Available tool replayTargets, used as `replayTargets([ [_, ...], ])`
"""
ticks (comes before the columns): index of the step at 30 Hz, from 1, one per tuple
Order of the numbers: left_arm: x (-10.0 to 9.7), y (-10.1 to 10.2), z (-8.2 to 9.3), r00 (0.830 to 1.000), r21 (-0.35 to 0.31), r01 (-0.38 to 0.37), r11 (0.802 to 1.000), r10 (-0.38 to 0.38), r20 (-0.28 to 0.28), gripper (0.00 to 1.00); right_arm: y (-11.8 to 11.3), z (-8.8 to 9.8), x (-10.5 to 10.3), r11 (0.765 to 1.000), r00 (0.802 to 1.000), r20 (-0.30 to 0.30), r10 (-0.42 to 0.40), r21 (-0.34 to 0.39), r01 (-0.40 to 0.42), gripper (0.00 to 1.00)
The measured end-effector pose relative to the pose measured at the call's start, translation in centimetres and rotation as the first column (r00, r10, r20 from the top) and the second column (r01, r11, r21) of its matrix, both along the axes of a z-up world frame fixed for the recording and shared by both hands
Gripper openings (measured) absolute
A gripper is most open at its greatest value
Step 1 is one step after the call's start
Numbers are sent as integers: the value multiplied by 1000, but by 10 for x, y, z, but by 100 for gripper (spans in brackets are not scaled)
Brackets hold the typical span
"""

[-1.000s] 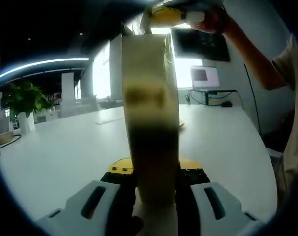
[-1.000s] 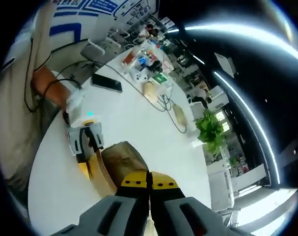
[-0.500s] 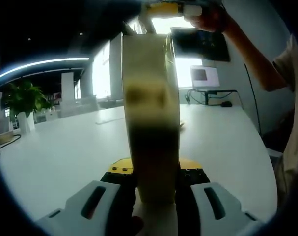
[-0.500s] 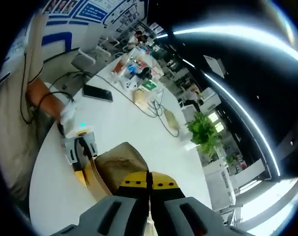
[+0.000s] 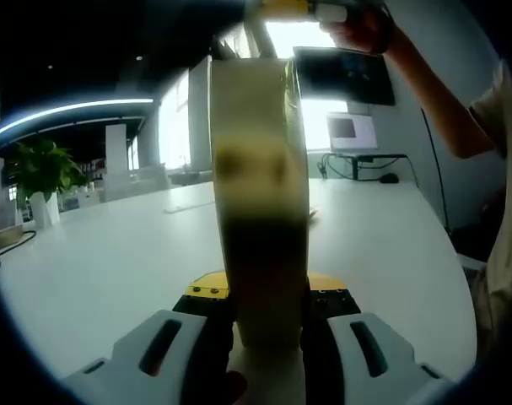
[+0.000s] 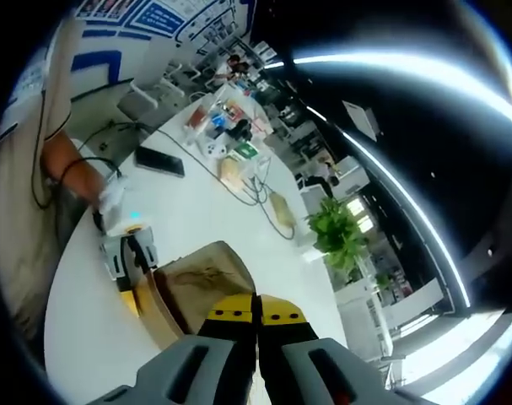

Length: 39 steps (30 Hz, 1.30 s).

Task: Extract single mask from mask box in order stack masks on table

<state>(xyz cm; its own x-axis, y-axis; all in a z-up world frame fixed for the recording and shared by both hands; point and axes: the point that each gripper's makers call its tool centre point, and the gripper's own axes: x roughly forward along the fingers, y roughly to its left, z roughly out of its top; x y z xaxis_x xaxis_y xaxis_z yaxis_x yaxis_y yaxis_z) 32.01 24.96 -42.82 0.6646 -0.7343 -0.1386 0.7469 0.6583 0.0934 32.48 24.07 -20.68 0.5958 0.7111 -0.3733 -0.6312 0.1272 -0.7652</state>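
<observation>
The tan mask box [image 5: 260, 211] stands upright between the jaws of my left gripper [image 5: 264, 297], which is shut on its sides. Above the box, a hand [image 5: 367, 29] holds my right gripper [image 5: 293, 8]. A thin pale mask [image 5: 254, 38] hangs from it over the box top. In the right gripper view my right gripper [image 6: 256, 325] has its jaws pressed together, with a pale sliver of the mask [image 6: 256, 390] between them. It looks down on the box [image 6: 196, 287] and the left gripper [image 6: 125, 253].
The white table [image 5: 112, 245] runs wide around the box. A potted plant [image 5: 40, 169] stands far left, a small screen [image 5: 353, 131] with cables at the back. The right gripper view shows a phone [image 6: 158, 162], cables, clutter and a plant [image 6: 336, 236] along the table [image 6: 222, 211].
My right gripper has risen higher above the box, so the box and table look smaller in its view. The left gripper and the box have stayed still.
</observation>
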Motion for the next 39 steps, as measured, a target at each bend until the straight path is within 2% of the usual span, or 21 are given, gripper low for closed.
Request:
replayTargets([
  [7, -1, -2, 0, 1000, 0, 1, 1000, -1, 0, 21, -5, 12, 1, 1000, 999, 49, -5, -2, 5, 0],
  [24, 0, -1, 0, 1000, 0, 1, 1000, -1, -2, 21, -27, 52, -1, 997, 990, 135, -37, 74, 27, 0],
  [33, 0, -1, 0, 1000, 0, 1, 1000, -1, -2, 21, -47, 76, 6, 985, 982, 160, -103, 150, 79, 0],
  [39, 0, -1, 0, 1000, 0, 0, 1000, 0, -2, 21, -66, 82, 16, 979, 972, 177, -154, 162, 125, 0],
])
